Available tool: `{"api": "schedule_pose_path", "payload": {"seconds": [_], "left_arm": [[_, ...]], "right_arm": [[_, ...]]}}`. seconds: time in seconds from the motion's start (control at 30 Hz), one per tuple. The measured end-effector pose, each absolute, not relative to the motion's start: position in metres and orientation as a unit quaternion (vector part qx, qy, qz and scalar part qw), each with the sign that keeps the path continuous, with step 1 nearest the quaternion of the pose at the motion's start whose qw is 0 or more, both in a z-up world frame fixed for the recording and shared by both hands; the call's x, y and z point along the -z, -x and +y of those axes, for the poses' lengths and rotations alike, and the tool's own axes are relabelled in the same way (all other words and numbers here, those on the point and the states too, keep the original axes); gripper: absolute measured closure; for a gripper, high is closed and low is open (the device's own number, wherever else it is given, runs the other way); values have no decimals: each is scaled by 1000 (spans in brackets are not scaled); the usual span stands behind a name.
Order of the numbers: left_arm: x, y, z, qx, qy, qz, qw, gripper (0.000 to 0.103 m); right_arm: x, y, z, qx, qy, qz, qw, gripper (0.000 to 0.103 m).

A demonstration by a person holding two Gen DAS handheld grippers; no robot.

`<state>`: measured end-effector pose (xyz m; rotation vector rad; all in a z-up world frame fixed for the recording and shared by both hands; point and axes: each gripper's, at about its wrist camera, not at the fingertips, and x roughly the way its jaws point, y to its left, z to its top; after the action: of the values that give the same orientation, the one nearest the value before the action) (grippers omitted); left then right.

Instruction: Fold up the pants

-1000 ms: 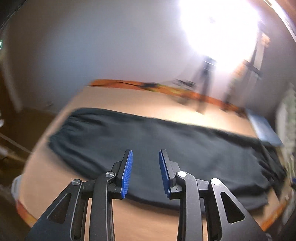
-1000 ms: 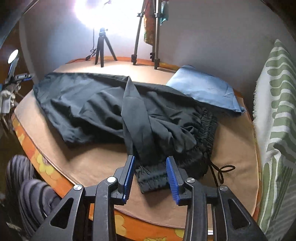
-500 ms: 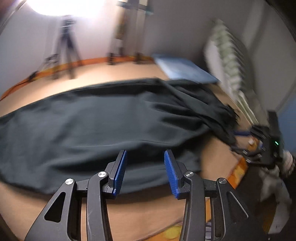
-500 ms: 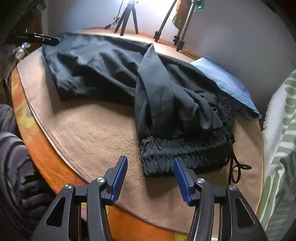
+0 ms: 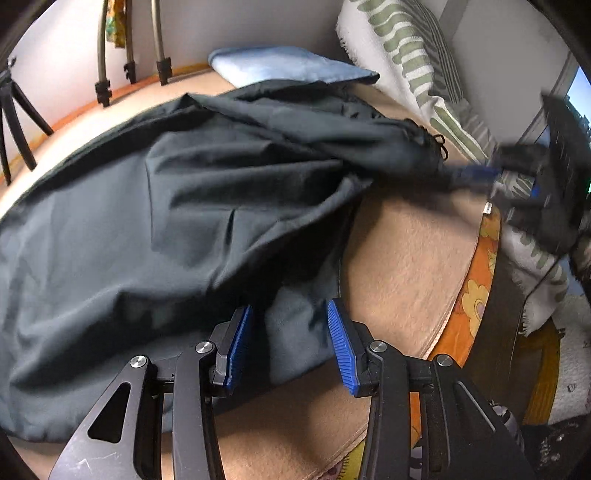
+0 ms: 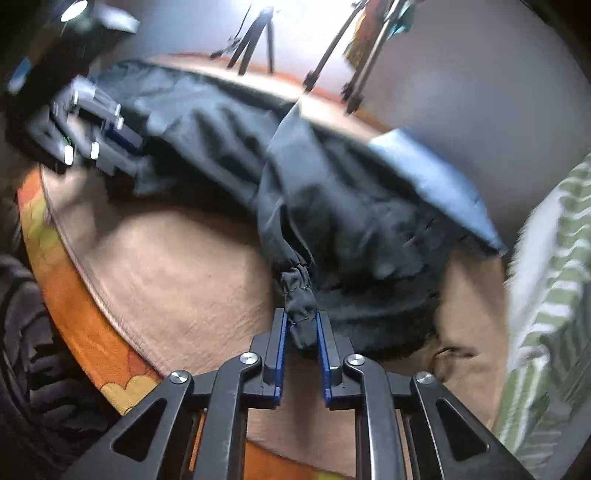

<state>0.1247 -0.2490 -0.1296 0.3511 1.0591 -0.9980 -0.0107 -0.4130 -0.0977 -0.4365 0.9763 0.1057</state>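
Dark pants (image 5: 155, 221) lie crumpled across a tan table (image 5: 406, 258). My left gripper (image 5: 290, 343) is open, its blue pads on either side of a lower edge of the cloth, near the table's front. My right gripper (image 6: 301, 332) is shut on the gathered waistband (image 6: 299, 295) of the pants (image 6: 351, 206) and pulls it taut. The right gripper also shows blurred at the far right in the left wrist view (image 5: 517, 173), gripping the stretched cloth. The left gripper shows blurred at the upper left in the right wrist view (image 6: 122, 136).
A folded blue cloth (image 5: 280, 66) lies at the table's back. A green-striped white towel (image 5: 424, 62) hangs at the right. Tripod legs (image 6: 258, 33) stand at the back edge. The table's orange flowered rim (image 5: 476, 280) is close on the right.
My right gripper has closed on the waistband and pulled it up and taut. My left gripper has swung right and moved in over the pants' near edge, still open.
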Motion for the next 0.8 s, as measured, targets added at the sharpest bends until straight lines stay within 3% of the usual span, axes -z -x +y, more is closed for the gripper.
{"api": "schedule_pose_path", "payload": {"seconds": [0.3, 0.47, 0.6, 0.73, 0.8], "left_arm": [[133, -122, -249, 462, -159, 472, 734, 63], [133, -122, -248, 464, -155, 472, 733, 63], [132, -124, -248, 464, -156, 474, 732, 63], [130, -124, -248, 464, -165, 472, 731, 63], [128, -123, -248, 462, -166, 472, 732, 63]], "right_arm": [[18, -57, -488, 44, 193, 402, 894, 92], [36, -134, -528, 78, 180, 432, 880, 90], [66, -168, -559, 138, 144, 465, 863, 73], [69, -152, -584, 148, 41, 464, 872, 55], [66, -132, -590, 159, 10, 458, 874, 39]]}}
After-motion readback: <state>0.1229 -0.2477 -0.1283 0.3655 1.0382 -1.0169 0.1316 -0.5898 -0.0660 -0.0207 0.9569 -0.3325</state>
